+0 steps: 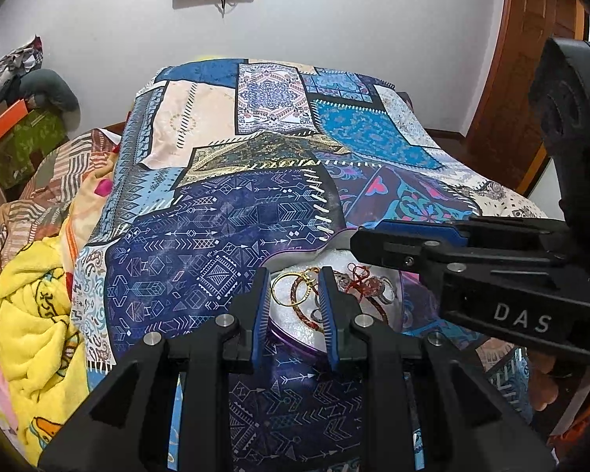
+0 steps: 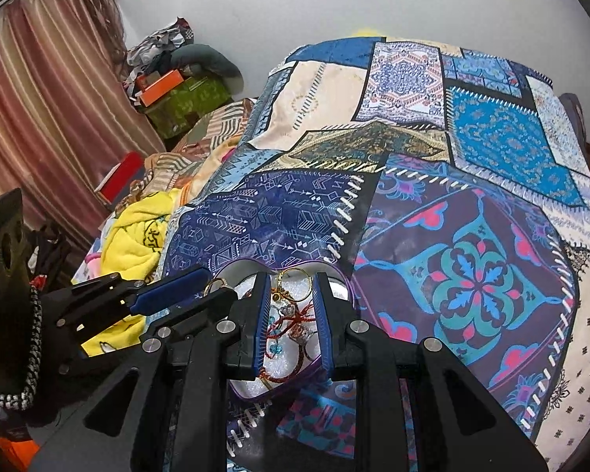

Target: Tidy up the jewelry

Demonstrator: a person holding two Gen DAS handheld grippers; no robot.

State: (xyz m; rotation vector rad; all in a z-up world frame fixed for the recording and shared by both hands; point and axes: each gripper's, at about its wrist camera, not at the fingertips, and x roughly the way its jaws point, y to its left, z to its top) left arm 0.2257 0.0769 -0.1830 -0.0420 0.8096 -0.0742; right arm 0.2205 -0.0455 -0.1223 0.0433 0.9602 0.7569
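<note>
Your left gripper and right gripper hover, jaws spread and empty, over the heart-shaped box of jewelry on the bed.

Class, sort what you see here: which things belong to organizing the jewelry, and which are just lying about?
Job:
heart-shaped tray
gold ring
braided red bangle
red cord piece
left gripper
right gripper

Lying about:
patchwork bedspread
yellow towel
orange box
</note>
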